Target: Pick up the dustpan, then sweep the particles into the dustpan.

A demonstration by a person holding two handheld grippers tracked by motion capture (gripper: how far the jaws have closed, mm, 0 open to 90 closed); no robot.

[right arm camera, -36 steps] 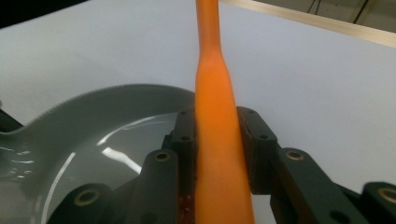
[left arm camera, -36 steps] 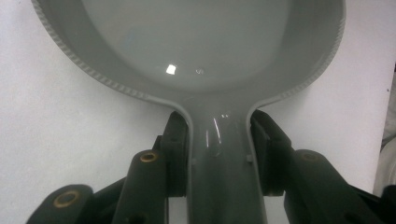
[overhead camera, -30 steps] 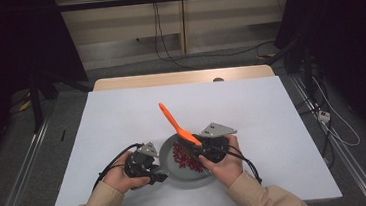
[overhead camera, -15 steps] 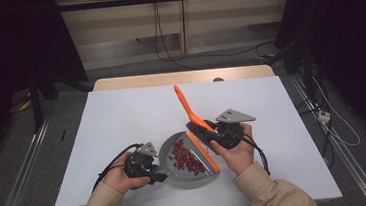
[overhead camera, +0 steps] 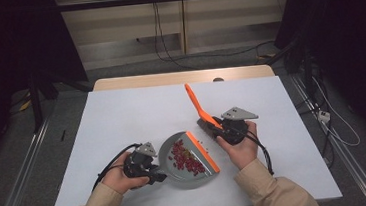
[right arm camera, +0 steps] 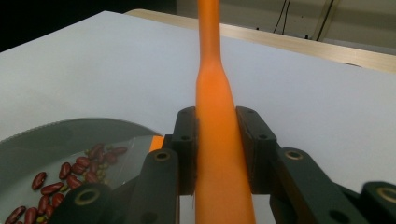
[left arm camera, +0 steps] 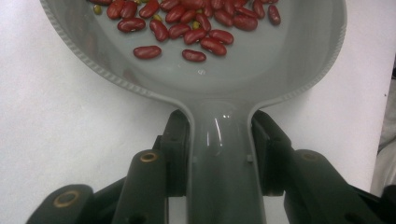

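A grey dustpan [overhead camera: 173, 175] with an orange front lip [overhead camera: 203, 151] lies on the white table near its front edge, and several red kidney beans [overhead camera: 185, 158] lie in it. My left gripper [overhead camera: 157, 173] is shut on the pan's handle [left arm camera: 219, 154]; the beans [left arm camera: 196, 35] lie just ahead of the jaws. To the right of the pan, my right gripper [overhead camera: 219, 128] is shut on the orange handle of a brush [overhead camera: 196, 102], which slants up and away. In the right gripper view the orange handle [right arm camera: 217, 116] runs between the jaws, and the pan [right arm camera: 56, 135] lies at the lower left.
The white table top [overhead camera: 121, 113] stretches bare behind and to both sides of the hands. A wooden strip [overhead camera: 183, 77] runs along its far edge. Cables [overhead camera: 165, 39] lie on the floor beyond, and dark stands flank the table.
My right gripper has carried the brush to the right and away from the pan, uncovering the pan's orange lip. The left gripper and the pan have stayed put.
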